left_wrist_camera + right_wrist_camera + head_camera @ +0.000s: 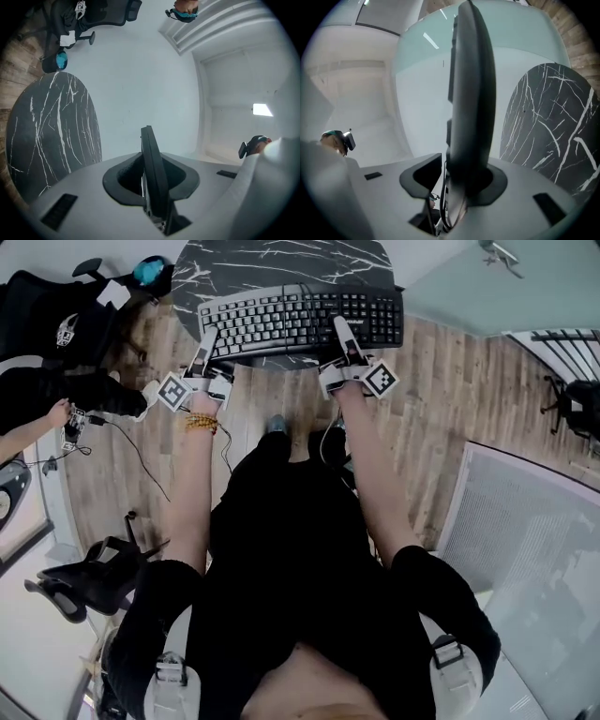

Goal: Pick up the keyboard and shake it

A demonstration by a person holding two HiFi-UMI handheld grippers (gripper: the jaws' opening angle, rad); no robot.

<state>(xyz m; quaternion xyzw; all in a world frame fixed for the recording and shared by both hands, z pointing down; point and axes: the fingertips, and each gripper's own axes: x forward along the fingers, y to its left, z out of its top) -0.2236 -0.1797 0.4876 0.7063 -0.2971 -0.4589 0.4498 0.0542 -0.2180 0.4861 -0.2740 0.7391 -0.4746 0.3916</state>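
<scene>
The black keyboard (pixel 300 320) is held by its near long edge over the near edge of the round black marble table (pixel 281 263), with its keys turned up toward the head camera. Its left part is taken by the left gripper (pixel 208 341) and its right part by the right gripper (pixel 343 334).

In the left gripper view the keyboard (pixel 152 168) is seen edge-on, set upright between the jaws. It is seated deep in the dark pads (pixel 115 190), which are closed against both of its faces, so a firm grip is shown. The table top (pixel 51 136) is seen well off to the left of the keyboard, apart from it.

In the right gripper view the keyboard (pixel 471 103) is again seen edge-on between the jaws. It is pressed only against the pad on the table's side. The other pad (pixel 419 180) is stood off from it, and a lit slit with a cable is seen through the gap, so this gripper is slackened rather than clamped. The marble top (pixel 548 126) is seen to the right, apart from the keyboard.

A beaded bracelet (pixel 201 422) is worn on the left wrist. A wood-plank floor (pixel 441 381) is seen round the table, and a black office chair (pixel 47 315) is placed beyond the table's left edge.
</scene>
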